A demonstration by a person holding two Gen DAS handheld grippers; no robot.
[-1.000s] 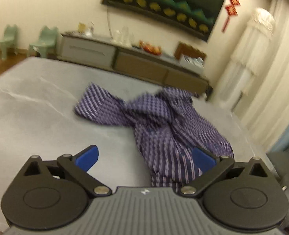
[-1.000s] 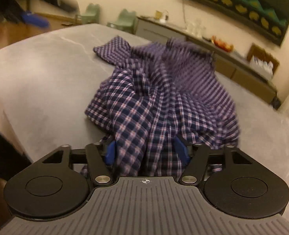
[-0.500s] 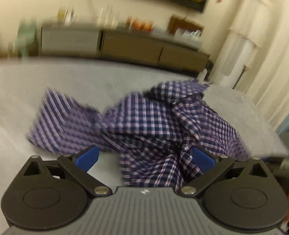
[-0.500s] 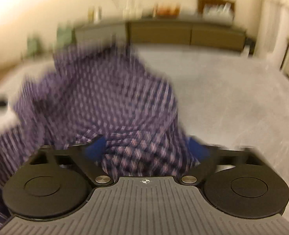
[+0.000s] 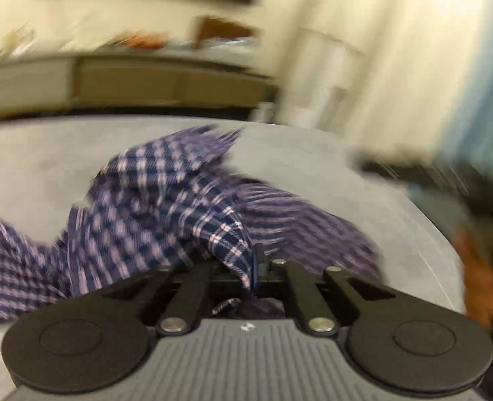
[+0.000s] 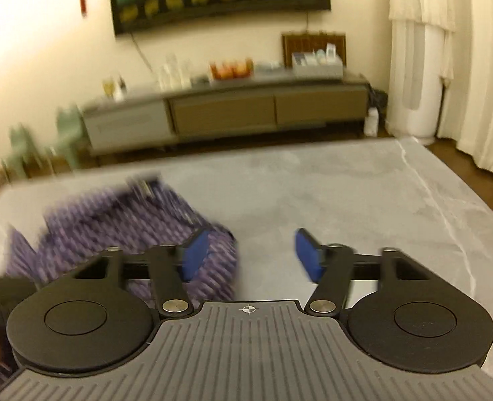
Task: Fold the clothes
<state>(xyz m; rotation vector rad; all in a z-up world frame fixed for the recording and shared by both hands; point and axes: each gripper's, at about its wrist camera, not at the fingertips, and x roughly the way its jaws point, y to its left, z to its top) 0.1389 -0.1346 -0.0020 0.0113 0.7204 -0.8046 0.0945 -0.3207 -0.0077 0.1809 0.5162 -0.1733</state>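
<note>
A purple and navy checked shirt lies crumpled on the grey table. My left gripper is shut on a raised fold of it, and the cloth drapes away to the left. In the right wrist view the shirt is a blurred heap at the left, partly behind the left blue pad. My right gripper hangs over bare table. Its jaws are opening and nothing is between them.
A long sideboard with small items on it stands beyond the table's far edge. Pale curtains hang at the right and green chairs stand at the left. A blurred hand shows at the right edge of the left wrist view.
My left gripper moved in on the shirt and closed on a fold. My right gripper let go of the cloth and swung right, so the shirt now lies to its left.
</note>
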